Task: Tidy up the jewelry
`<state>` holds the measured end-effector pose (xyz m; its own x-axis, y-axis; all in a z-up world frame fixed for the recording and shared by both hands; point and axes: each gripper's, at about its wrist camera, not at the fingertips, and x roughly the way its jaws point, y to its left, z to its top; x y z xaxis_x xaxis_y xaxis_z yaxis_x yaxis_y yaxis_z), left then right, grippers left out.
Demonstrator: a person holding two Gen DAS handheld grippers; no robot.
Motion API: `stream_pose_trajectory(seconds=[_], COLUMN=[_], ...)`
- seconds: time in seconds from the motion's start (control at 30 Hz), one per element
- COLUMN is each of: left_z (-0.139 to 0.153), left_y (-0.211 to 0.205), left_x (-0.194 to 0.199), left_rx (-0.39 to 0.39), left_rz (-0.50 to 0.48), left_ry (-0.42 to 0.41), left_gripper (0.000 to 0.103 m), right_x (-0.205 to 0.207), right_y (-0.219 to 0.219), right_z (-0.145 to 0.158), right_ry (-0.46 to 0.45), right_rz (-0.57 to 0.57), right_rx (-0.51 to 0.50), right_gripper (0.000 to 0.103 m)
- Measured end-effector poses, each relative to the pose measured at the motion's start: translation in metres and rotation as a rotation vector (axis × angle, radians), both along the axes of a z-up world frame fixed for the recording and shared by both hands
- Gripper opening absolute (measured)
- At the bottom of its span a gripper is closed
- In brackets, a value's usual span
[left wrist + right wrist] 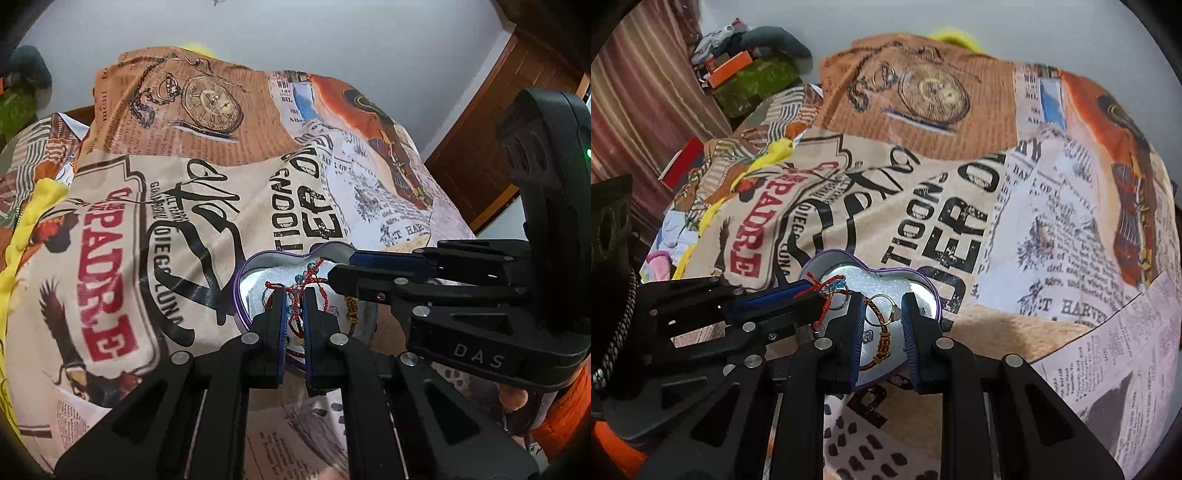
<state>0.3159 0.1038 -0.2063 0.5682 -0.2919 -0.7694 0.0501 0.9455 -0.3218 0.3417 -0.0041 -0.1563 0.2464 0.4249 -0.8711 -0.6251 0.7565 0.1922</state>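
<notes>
Pale wall behind, wooden door (476,155) at one side, striped curtain (635,92) at the other. Bed-sized printed blanket (960,221) below, all newsprint lettering and a pocket-watch picture, with yellow cloth (26,236) bunched at its edge and clutter piled beyond.

Near the middle of that blanket, a heart-shaped tin (925,286) with purple rim and silvery floor, lying open.

Over the tin, both tools at once. Left gripper (294,310) reaching in with jaws narrowed to a slim gap, red and teal cord bracelets (295,295) threaded through that gap and draped over the tips; probably pinched, though hard to tell whether truly gripped or only snagged. Right gripper (882,325) with jaws spread, straddling the tin's floor.

Between those spread jaws, a braided brown-and-gold bracelet (882,345) lying on the tin floor, its run roughly along the fingers rather than across them, and just past it a thin gold ring (881,304). Right tool plainly nearer to both; a straight closing of the jaws likely to meet the braid sideways. Cord tangle off toward the left tool's side, at the tin's rim.
</notes>
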Motion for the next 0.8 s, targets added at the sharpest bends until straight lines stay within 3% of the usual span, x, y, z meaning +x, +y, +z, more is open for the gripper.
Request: stream_pose_trajectory(seconds=[0.5, 0.63, 0.8], left_z=[0.014, 0.035, 0.081], left_y=[-0.01, -0.008, -0.01], left_x=[-0.012, -0.024, -0.054], left_rx=[0.084, 0.086, 0.11], left_rz=[0.001, 0.018, 0.032], left_ry=[-0.022, -0.057, -0.155], left_gripper=[0.007, 0.007, 0.007], right_x=[0.003, -0.012, -0.043], right_y=[-0.006, -0.011, -0.025], right_z=[0.004, 0.025, 0.07], right_ry=[0.059, -0.011, -0.142], right_rz=[-0.019, -0.021, -0.027], right_rx=[0.03, 0.027, 0.052], right_gripper=[0.019, 0.019, 0.019])
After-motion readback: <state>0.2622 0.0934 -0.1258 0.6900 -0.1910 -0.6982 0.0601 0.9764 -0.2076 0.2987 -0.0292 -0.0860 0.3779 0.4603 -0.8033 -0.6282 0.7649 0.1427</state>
